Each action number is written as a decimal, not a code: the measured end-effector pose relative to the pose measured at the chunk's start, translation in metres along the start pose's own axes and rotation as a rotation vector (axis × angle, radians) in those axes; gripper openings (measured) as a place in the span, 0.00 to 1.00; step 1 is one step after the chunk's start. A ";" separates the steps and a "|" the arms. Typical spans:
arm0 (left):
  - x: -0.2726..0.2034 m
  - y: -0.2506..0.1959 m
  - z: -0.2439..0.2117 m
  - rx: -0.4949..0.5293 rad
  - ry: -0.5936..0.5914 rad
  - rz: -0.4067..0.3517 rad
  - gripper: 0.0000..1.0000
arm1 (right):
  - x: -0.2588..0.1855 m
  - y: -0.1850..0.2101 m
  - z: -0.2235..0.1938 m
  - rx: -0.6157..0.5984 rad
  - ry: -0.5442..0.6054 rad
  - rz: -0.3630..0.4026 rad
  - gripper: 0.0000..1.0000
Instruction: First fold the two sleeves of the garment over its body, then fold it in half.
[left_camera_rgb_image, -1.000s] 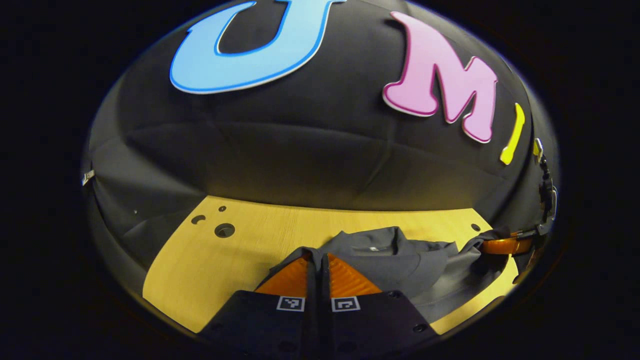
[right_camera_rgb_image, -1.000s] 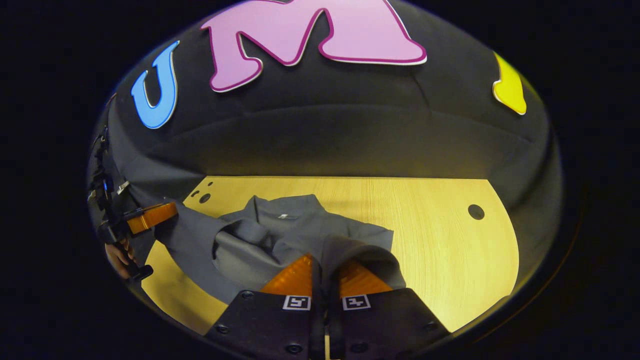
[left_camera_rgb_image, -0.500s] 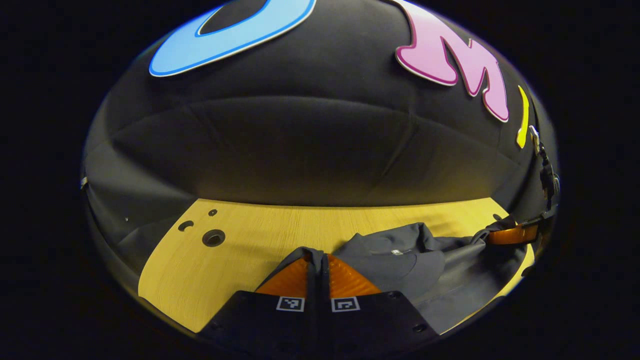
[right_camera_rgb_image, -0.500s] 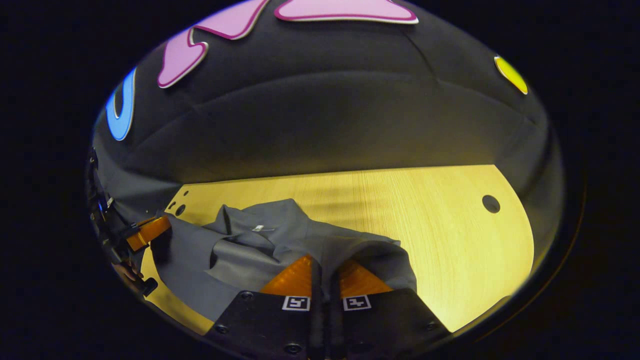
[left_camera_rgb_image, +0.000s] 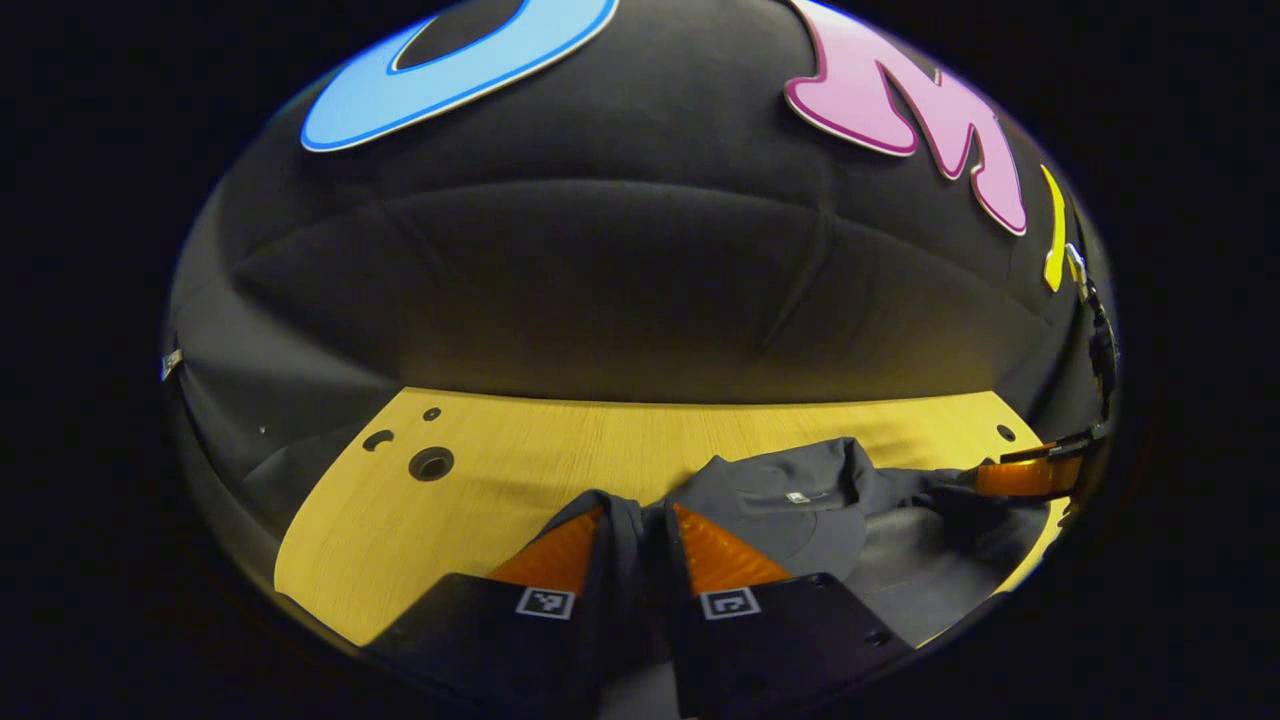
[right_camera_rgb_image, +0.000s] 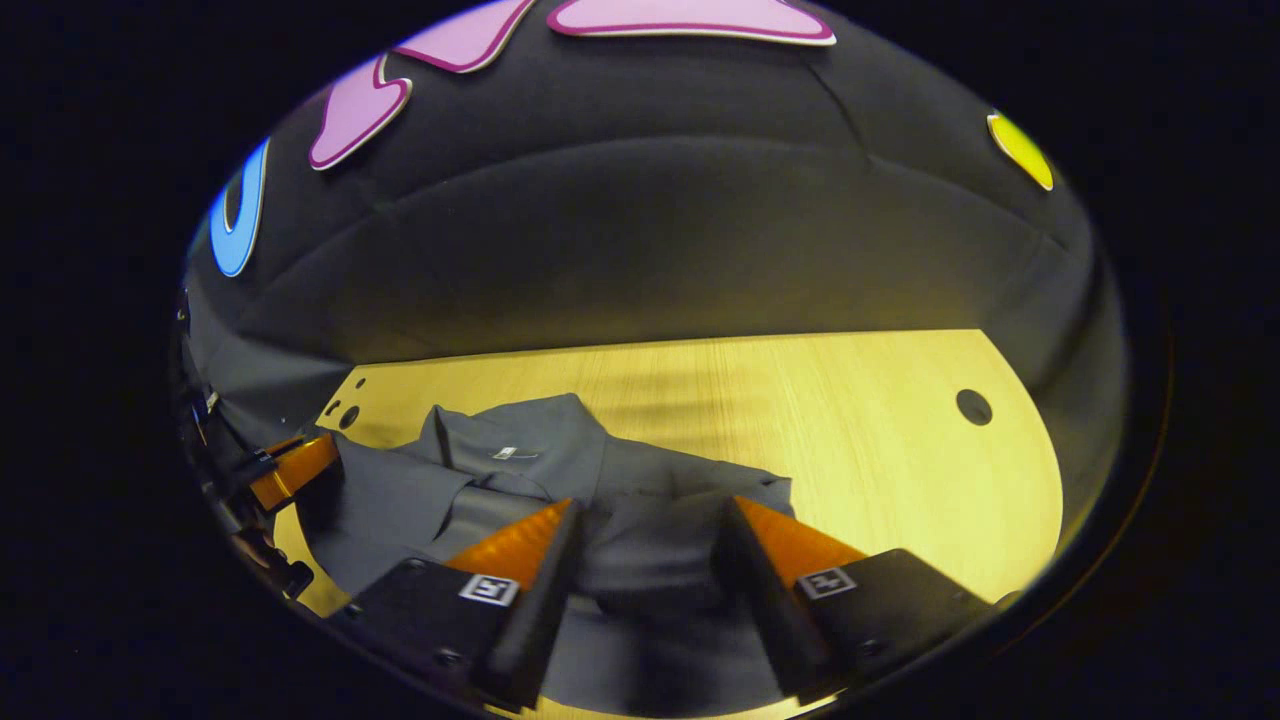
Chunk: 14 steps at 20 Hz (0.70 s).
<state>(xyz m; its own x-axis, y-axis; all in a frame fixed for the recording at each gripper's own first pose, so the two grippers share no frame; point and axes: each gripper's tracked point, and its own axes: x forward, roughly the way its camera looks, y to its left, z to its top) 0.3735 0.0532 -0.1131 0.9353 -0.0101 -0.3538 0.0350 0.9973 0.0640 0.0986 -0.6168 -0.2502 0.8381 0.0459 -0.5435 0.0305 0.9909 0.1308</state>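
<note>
A dark grey garment (left_camera_rgb_image: 800, 520) lies bunched on the wooden table (left_camera_rgb_image: 520, 450), its collar with a small white tag facing up. In the left gripper view, my left gripper (left_camera_rgb_image: 636, 512) has its fingers a little apart, with a fold of the cloth loose between them. In the right gripper view the garment (right_camera_rgb_image: 520, 460) spreads from the left edge to the middle. My right gripper (right_camera_rgb_image: 653, 502) stands wide open over a fold of it, both fingers off the cloth. The right gripper (left_camera_rgb_image: 1030, 472) also appears far right, and the left gripper (right_camera_rgb_image: 295, 468) far left.
The table (right_camera_rgb_image: 880, 430) has bare wood to the right of the garment and a round hole (right_camera_rgb_image: 973, 406) near its right edge. Another round hole (left_camera_rgb_image: 431, 463) and smaller ones sit at the table's far left corner. Black cloth walls close in behind.
Both grippers were shut on the garment's folds and have opened, the right one wide, the left one slightly. The cloth has dropped lower and flatter onto the table.
</note>
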 end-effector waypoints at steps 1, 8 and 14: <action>-0.006 0.005 0.001 0.001 -0.007 0.012 0.44 | -0.006 -0.001 0.001 -0.003 -0.012 -0.010 0.94; -0.076 0.030 0.015 0.004 -0.048 0.067 0.96 | -0.070 0.001 0.004 -0.022 -0.111 -0.056 0.99; -0.181 0.032 0.039 -0.059 -0.147 0.071 0.95 | -0.137 0.019 -0.003 0.034 -0.179 -0.075 0.99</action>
<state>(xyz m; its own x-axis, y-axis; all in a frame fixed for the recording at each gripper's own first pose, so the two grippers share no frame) 0.2191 0.0846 -0.0109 0.9762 0.0546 -0.2097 -0.0499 0.9984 0.0280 -0.0173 -0.6037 -0.1754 0.9161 -0.0543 -0.3973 0.1127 0.9857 0.1251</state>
